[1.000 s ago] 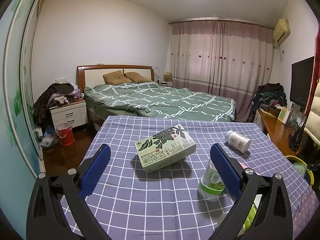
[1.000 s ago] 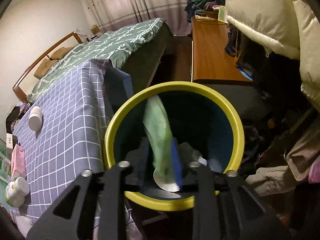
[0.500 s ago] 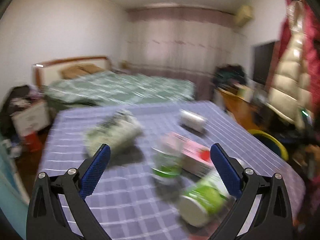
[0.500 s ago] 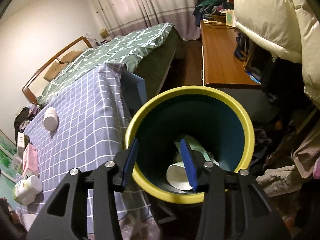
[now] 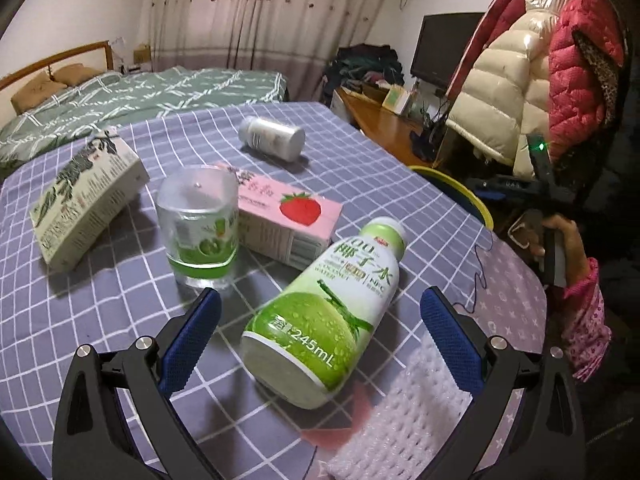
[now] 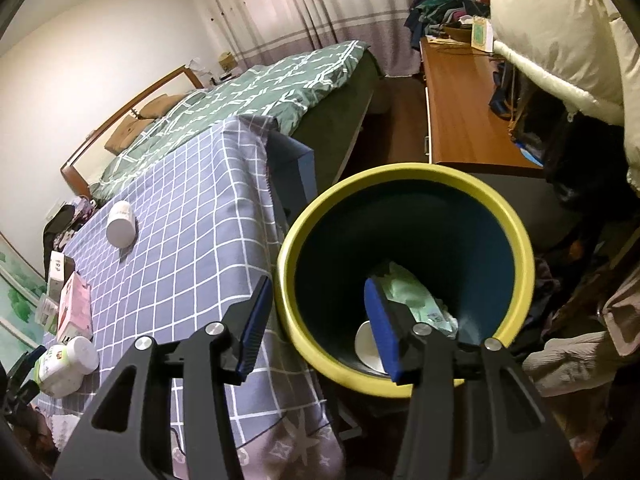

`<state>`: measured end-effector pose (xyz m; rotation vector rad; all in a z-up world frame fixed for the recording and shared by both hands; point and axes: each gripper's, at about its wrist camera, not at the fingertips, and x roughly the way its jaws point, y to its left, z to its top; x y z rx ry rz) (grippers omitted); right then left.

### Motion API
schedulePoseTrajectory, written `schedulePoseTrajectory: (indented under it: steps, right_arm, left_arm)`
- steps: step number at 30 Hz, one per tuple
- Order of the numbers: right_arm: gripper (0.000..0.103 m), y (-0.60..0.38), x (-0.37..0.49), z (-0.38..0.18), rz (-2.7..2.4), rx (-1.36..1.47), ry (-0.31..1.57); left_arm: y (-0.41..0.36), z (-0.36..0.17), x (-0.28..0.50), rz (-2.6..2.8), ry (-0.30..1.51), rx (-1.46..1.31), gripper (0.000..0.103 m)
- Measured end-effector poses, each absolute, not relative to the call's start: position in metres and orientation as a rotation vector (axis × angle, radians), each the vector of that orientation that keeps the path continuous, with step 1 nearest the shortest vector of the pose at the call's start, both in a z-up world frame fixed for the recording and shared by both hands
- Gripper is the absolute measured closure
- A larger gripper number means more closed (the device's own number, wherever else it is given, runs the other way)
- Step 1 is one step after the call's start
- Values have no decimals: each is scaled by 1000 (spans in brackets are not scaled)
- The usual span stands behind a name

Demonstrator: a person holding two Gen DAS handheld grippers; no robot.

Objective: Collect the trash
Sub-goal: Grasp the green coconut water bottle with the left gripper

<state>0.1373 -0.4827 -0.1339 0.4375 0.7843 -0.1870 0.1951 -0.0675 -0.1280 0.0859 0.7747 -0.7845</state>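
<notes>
My left gripper (image 5: 320,320) is open over the checked table (image 5: 100,320), its jaws either side of a lying green coconut-water bottle (image 5: 328,312). Beyond it stand a clear bottle with a green label (image 5: 198,224), a pink strawberry carton (image 5: 288,216), a leaf-print box (image 5: 86,196) and a lying white bottle (image 5: 272,138). My right gripper (image 6: 316,316) is open and empty at the rim of the yellow-rimmed bin (image 6: 516,240). A green wrapper (image 6: 416,300) and a white disc (image 6: 368,348) lie inside the bin.
White foam netting (image 5: 400,412) lies at the table's near right edge. The bin (image 5: 460,192) stands off the table's right side, beside a wooden desk (image 6: 460,120). Hung coats (image 5: 540,80) are at the right. A bed (image 5: 140,92) lies beyond the table.
My left gripper swung right and came down close over the coconut-water bottle. My right gripper opened, dropped the green wrapper into the bin and drew back to the rim.
</notes>
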Motion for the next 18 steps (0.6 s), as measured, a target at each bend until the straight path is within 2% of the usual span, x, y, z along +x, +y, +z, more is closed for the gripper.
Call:
schedulePoseTrajectory:
  steps: [6, 11, 18]
  right_arm:
    - [57, -480, 140, -138, -171, 438, 795]
    - [56, -482, 139, -138, -169, 442, 798]
    - [56, -479, 143, -139, -151, 438, 805]
  left_arm:
    - [-78, -131, 188, -842, 786, 123, 7]
    - [-88, -131, 180, -934, 805, 156, 20]
    - [-107, -122, 193, -919, 861, 234, 21]
